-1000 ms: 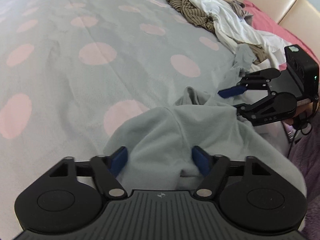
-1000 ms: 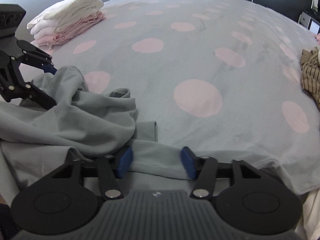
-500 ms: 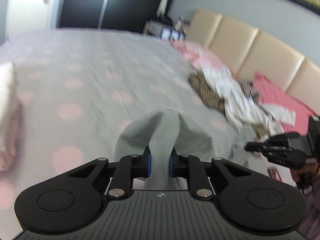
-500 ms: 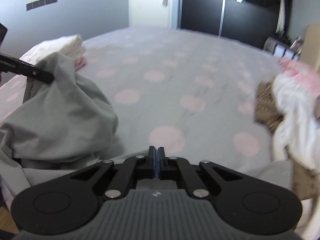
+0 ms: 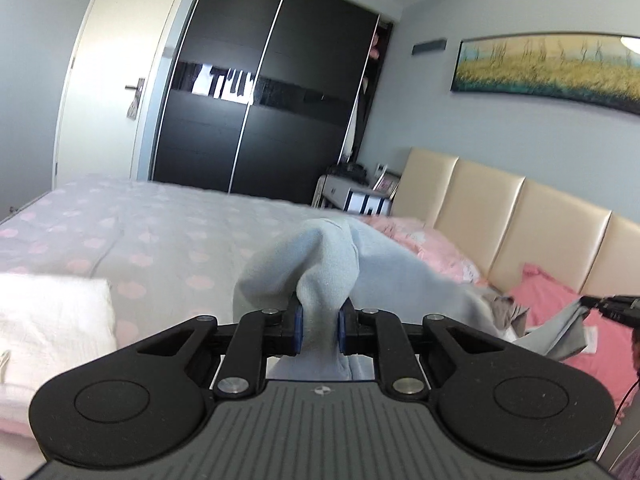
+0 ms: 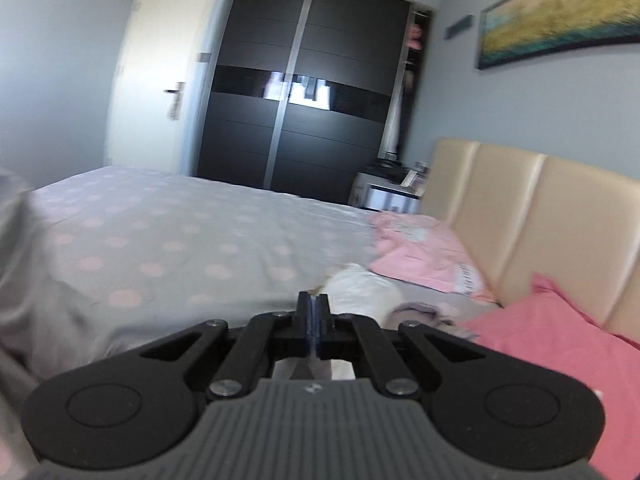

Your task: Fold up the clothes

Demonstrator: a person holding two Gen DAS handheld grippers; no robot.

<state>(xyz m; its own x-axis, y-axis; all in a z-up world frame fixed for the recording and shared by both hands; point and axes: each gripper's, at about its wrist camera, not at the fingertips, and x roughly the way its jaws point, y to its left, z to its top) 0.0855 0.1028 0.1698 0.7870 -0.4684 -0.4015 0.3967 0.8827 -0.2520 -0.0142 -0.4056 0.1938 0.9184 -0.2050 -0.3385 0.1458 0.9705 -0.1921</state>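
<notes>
Both my hand-held grippers were open a second ago; now my left hand-held gripper (image 5: 319, 329) pinches the grey garment (image 5: 332, 264) at centre frame, lifted off the bed (image 5: 160, 232), while my right hand-held gripper (image 6: 311, 330) is clamped too, seemingly on its far edge, ready for spreading.

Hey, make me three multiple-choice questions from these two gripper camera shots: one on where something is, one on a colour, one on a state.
1. Where does the folded white stack lie?
A. On the bed, left of the left hand-held gripper
B. Against the headboard
C. On the floor

2. What colour is the garment in that gripper?
A. Pink
B. Light grey
C. Striped brown

3. How does the right hand-held gripper stand?
A. Wide open
B. Half open
C. Shut

Key: 1 A, it sits at the left edge of the left view. 2 B, grey cloth bulges between the blue pads. 3 C, its jaws meet.
</notes>
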